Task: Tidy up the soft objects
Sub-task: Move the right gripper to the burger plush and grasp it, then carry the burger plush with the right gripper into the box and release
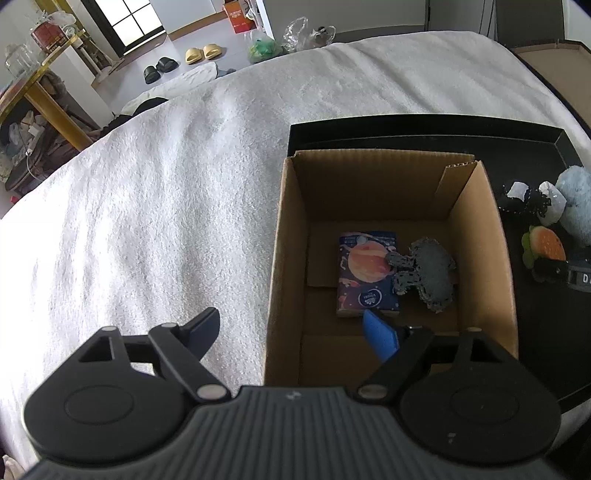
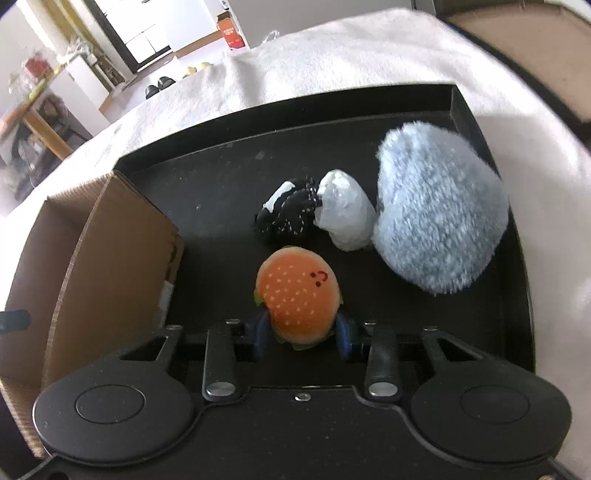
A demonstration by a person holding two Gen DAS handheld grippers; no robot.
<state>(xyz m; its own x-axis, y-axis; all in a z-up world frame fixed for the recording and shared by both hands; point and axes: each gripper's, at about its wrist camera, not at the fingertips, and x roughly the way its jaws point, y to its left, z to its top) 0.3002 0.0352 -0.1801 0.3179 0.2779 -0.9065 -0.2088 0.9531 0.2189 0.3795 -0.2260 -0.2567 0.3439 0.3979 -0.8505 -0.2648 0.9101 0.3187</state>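
Note:
An open cardboard box (image 1: 476, 229) stands on a black tray (image 1: 406, 129). On its floor lie a tissue pack with a planet print (image 1: 367, 273) and a grey knitted pad (image 1: 432, 273). My left gripper (image 1: 295, 328) hangs open over the box's left wall, one finger outside, the blue-padded one inside, holding nothing. On the tray beside the box (image 2: 110, 258) my right gripper (image 2: 301, 332) is shut on an orange burger plush (image 2: 297, 295), which also shows at the left wrist view's right edge (image 1: 546, 247). Beyond it lie a black-and-white fabric bundle (image 2: 288, 214), a white plastic-wrapped item (image 2: 345, 214) and a fluffy pale-blue plush (image 2: 439, 214).
The tray (image 2: 258, 122) sits on a white fleecy blanket (image 1: 166, 203) that spreads wide to the left. Past the blanket's far edge are a floor with slippers (image 1: 201, 53), a gold-framed shelf (image 1: 40, 92) and plastic bags (image 1: 295, 33).

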